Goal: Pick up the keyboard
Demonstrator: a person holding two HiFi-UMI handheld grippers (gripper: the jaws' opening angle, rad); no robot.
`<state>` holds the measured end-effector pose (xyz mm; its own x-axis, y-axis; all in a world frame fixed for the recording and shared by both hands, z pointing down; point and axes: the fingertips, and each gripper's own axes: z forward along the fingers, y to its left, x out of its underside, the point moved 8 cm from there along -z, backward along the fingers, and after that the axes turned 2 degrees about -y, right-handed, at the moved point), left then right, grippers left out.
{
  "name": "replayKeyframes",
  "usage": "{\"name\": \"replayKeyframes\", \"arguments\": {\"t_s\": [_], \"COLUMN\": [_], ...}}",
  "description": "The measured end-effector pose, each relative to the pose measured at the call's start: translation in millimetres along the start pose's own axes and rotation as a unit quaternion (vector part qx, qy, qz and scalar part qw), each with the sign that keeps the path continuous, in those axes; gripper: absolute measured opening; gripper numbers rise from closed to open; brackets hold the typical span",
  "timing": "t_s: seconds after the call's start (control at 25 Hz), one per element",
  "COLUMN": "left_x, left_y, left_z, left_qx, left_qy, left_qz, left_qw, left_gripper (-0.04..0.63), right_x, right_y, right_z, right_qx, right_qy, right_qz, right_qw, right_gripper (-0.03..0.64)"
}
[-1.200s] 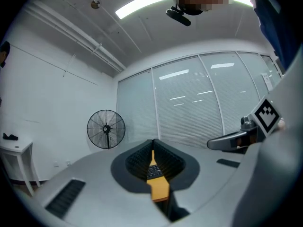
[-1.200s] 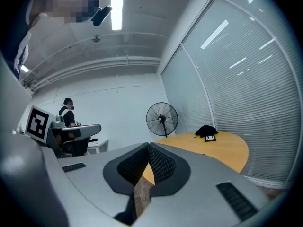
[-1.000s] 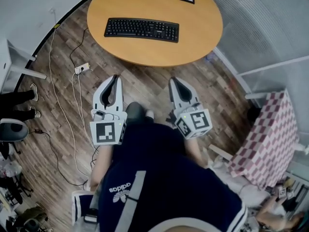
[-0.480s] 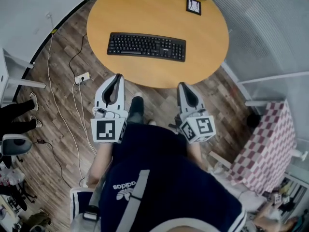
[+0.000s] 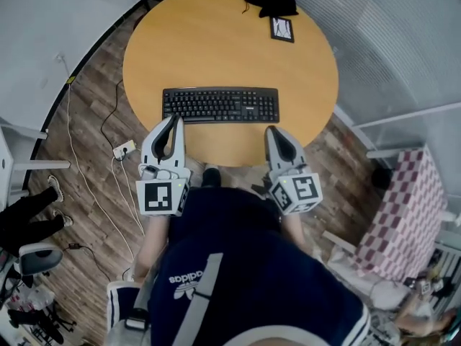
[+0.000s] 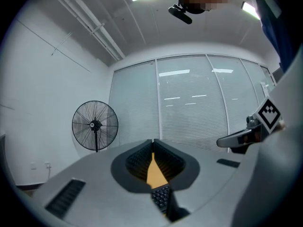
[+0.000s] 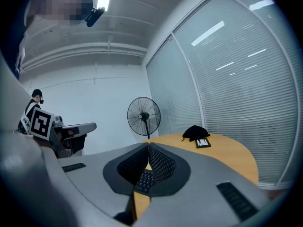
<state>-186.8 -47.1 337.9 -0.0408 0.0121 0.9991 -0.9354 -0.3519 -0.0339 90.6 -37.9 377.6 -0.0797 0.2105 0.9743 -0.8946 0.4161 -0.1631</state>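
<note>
The keyboard (image 5: 220, 105) lies flat on the round wooden surface (image 5: 216, 42), in the centre of the head view, its long side running left to right and close to the surface's lower edge. The left gripper (image 5: 175, 120) points at its lower left corner and the right gripper (image 5: 272, 130) at its lower right corner, each just beside it; whether either touches it cannot be told. Both pairs of jaws are pressed together with nothing between them, so they would need to spread before any hold. The keyboard looks like a stiff, light plastic slab, long and low, likely to tip if taken at one end only. The keys would give under pressure, so the firmer hold is probably on the plain frame at the two short ends, one gripper at each, lifted level together. A black cloth (image 5: 269, 0) and a small card (image 5: 282, 29) sit well apart at the top.
</note>
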Motion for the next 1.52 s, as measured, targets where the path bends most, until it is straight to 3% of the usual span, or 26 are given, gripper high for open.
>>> {"name": "replayKeyframes", "arguments": {"t_s": [0.2,0.48,1.12,1.52], "left_x": [9.4,13.1,12.9,18.3], "left_y": [14.5,29.8,7.2,17.7], "left_z": [20.2,32.9,77.3,84.7], "left_qx": [0.013,0.001,-0.008,-0.038], "left_qy": [0.01,0.019,0.03,0.04], "left_qz": [-0.006,-0.006,-0.025,-0.025], "left_qw": [0.9998,0.9998,0.9992,0.9981], "left_gripper": [0.015,0.015,0.015,0.015], "right_x": [-2.4,-4.2,-11.4,-10.7], "right_y": [-3.9,-8.0,-62.5,-75.8], "right_z": [22.9,45.6,62.4,81.3], "right_qx": [0.017,0.01,0.007,-0.005], "right_qy": [-0.008,-0.014,-0.005,0.0], "right_qz": [0.001,0.01,0.022,0.024], "right_qw": [1.0,1.0,1.0,1.0], "right_gripper": [0.006,0.006,0.006,0.006]}}
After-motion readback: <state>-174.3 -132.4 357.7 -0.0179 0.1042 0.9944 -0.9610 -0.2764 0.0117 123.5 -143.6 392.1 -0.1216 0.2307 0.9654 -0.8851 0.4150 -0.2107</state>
